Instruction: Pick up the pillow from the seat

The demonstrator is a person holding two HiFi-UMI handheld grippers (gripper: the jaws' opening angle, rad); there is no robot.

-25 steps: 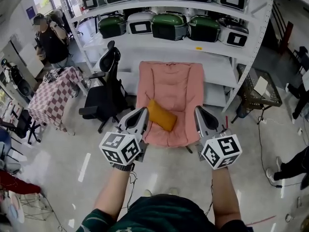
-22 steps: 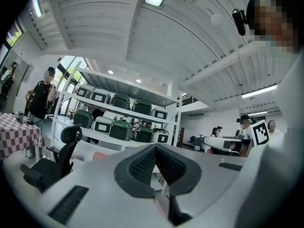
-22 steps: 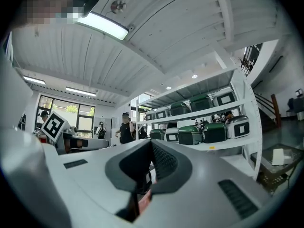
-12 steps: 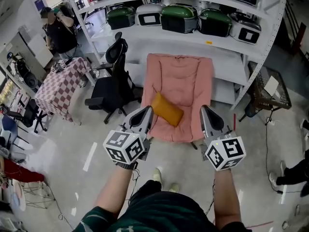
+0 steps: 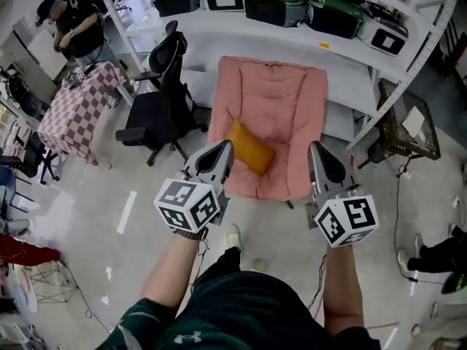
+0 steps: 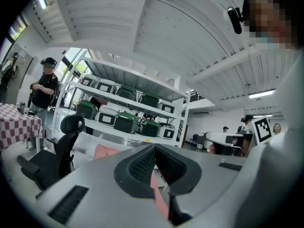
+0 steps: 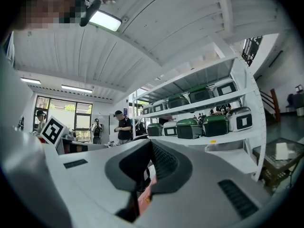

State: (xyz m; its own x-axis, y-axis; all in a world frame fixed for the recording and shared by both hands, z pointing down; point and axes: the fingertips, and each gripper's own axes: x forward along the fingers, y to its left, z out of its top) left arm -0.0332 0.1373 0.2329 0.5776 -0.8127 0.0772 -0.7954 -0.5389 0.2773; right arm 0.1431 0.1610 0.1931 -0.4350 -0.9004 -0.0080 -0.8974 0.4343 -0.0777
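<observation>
Pillow lies on seat, beyond left gripper and right gripper.

You have the pillow lying on the pink quilted seat; it is a mustard-orange oblong, plump, turned askew; it sits toward the seat's left side, roughly where cushion meets back, though from this steep angle you cannot be sure it leans.

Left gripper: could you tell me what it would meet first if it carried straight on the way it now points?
Probably the pink chair, near the orange pillow on its seat. The left gripper, jaws shut, aims there, though height and depth are unclear.
</observation>
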